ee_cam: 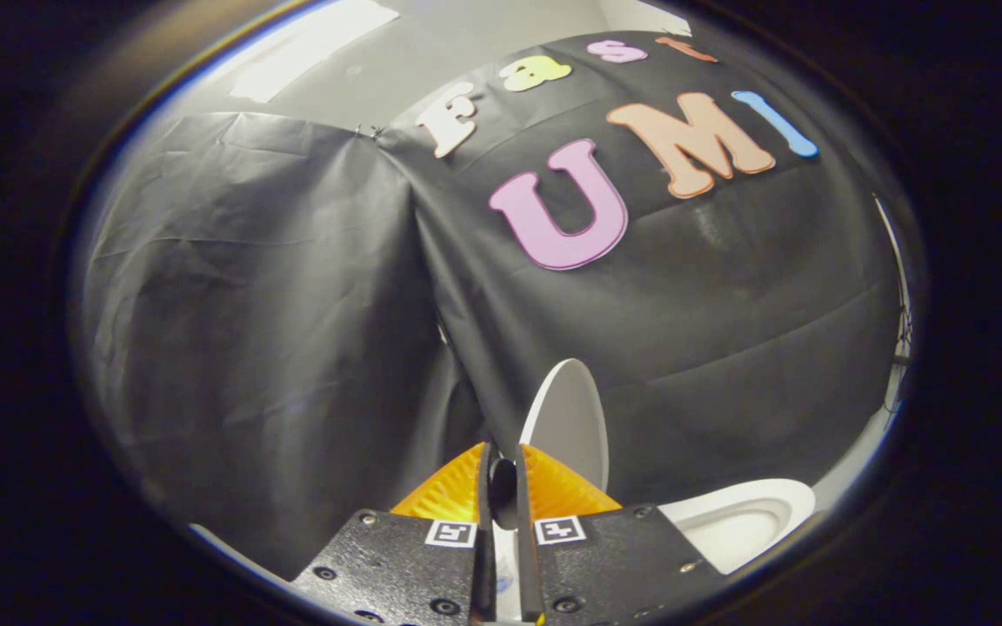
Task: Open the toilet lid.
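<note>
The white toilet lid [566, 417] stands raised, nearly upright, against the black cloth wall. Its lower edge sits just beyond my right fingertip. The white seat and bowl rim [744, 517] lie below and to the right of the lid, partly hidden by my right finger. My gripper [502, 461] is just in front of the lid's left edge. The fingers are drawn together with only a thin slit between them. Dark cloth shows through the slit at the tips, and some white shows lower down in it. I see nothing pressed between the tips.
Black cloth walls [275, 304] close in the space on the left and behind the toilet, meeting in a fold just beyond my fingers. A pale floor strip [858, 469] shows to the right of the bowl.
</note>
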`<state>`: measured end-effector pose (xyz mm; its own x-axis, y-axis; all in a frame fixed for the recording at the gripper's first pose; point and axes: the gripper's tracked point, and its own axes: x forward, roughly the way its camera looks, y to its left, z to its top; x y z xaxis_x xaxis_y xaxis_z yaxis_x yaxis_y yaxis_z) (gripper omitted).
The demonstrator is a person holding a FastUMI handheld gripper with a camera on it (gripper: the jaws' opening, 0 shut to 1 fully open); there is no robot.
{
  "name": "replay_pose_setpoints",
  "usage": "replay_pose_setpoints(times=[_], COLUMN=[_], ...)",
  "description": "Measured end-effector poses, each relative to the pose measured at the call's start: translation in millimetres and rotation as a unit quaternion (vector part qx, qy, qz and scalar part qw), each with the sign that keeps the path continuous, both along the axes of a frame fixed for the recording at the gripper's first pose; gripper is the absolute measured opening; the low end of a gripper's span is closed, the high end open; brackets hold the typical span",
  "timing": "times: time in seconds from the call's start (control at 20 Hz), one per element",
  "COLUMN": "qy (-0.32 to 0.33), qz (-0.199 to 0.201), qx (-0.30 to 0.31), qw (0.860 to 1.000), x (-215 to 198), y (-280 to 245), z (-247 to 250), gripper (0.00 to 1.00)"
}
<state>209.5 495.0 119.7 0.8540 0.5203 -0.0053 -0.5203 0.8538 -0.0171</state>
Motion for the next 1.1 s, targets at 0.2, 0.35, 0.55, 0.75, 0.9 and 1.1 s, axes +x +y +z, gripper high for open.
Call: replay_pose_setpoints(times=[0.2,0.35,0.55,0.75,0.9,1.1], qy=[0.001,0.005,0.015,0.017,0.022,0.023], qz=[0.027,0.042,0.061,0.067,0.074,0.08], qx=[-0.018,-0.041,-0.063,-0.086,-0.095,-0.096], qw=[0.999,0.998,0.996,0.994,0.992,0.992], x=[-1.6,-1.5,2.0,3.8,9.4,11.4], y=[36.8,65.0,94.7,116.8,123.8,126.4], z=[-7.6,-16.2,-29.1,-37.2,-39.6,-44.4], gripper=[0.11,0.12,0.13,0.14,0.14,0.14])
